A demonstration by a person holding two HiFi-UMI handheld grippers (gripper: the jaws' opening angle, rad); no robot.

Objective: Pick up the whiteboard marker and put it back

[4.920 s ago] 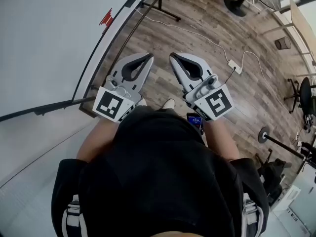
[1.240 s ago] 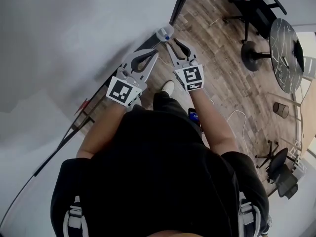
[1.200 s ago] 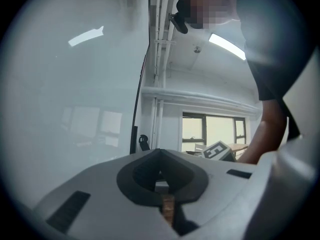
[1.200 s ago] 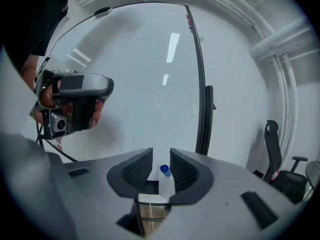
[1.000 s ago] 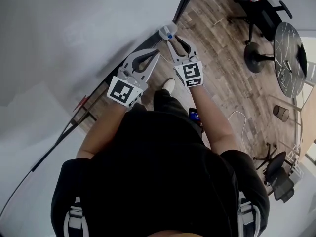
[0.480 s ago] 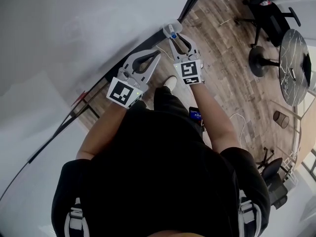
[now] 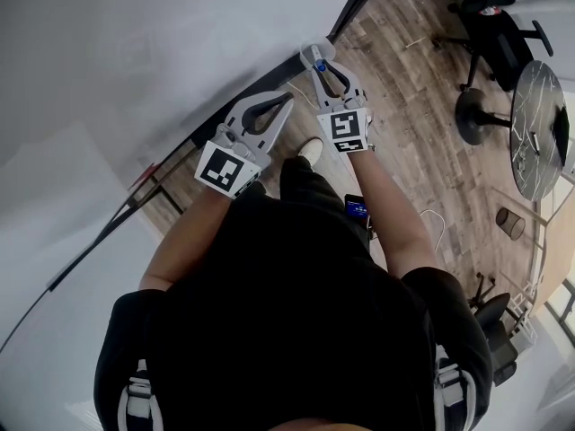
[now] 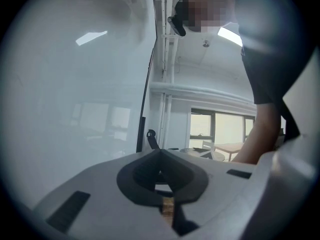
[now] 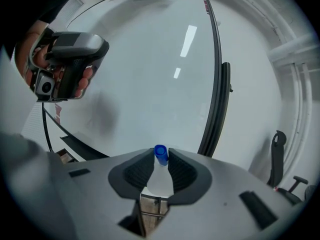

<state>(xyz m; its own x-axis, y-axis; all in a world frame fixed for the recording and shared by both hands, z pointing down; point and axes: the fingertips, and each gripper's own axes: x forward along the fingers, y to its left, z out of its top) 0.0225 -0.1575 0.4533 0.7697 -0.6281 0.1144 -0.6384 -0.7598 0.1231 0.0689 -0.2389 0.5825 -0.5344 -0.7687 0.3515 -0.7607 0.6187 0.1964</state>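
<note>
The whiteboard marker (image 9: 160, 176) has a white body and a blue cap (image 7: 317, 64). It lies lengthwise between the fingers of my right gripper (image 9: 160, 155), cap at the tips. The jaws are closing, and the tips touch the cap on both sides. In the head view the right gripper (image 7: 316, 59) reaches to the lower edge of the whiteboard (image 7: 135, 52), by its dark ledge (image 9: 75, 145). My left gripper (image 7: 287, 98) hangs just left of it with its tips together and nothing in them. The same shut tips (image 8: 160, 152) point along the board.
A black post (image 9: 218, 109) of the board's frame stands just right of the marker. On the wooden floor to the right are office chairs (image 7: 492, 12), a round dark table (image 7: 539, 119) and a small bin (image 7: 510, 224). A hand holds the left gripper (image 9: 70, 59).
The right gripper's jaws have narrowed onto the marker, and the gripper has crept a little toward the board's ledge. The left gripper has stayed in place, shut.
</note>
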